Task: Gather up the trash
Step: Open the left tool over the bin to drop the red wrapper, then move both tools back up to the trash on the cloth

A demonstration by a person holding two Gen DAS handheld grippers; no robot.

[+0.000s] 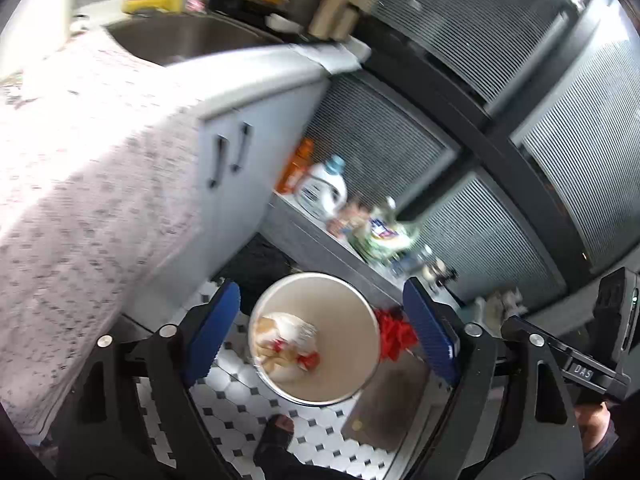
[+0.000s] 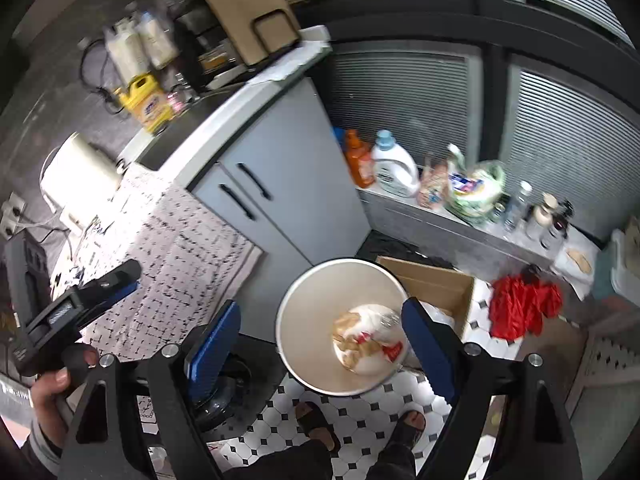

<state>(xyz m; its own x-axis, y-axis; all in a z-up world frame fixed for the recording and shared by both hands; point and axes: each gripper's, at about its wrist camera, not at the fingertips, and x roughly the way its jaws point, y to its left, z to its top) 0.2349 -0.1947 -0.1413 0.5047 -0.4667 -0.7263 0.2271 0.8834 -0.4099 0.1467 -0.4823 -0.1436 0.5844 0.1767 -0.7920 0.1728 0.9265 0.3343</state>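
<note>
A round bin (image 1: 352, 320) with a metal rim and beige inside stands on the tiled floor. At its bottom lies a crumpled white, tan and red wrapper (image 1: 286, 342). My left gripper (image 1: 320, 292) hangs open over the bin, its blue pads wide apart with nothing between them. In the right wrist view the same bin (image 2: 308, 320) and wrapper (image 2: 370, 338) sit below my right gripper (image 2: 320, 308), which is also open and holds nothing. Both grippers point steeply down, side by side.
A red crumpled bag (image 2: 520, 308) and an open cardboard box (image 2: 432, 284) lie right of the bin. A grey cabinet (image 2: 288, 184) and a cloth-covered counter (image 2: 180, 248) rise on the left. Bottles (image 2: 394, 168) line a low ledge. A person's sandalled feet (image 2: 320, 420) stand near the bin.
</note>
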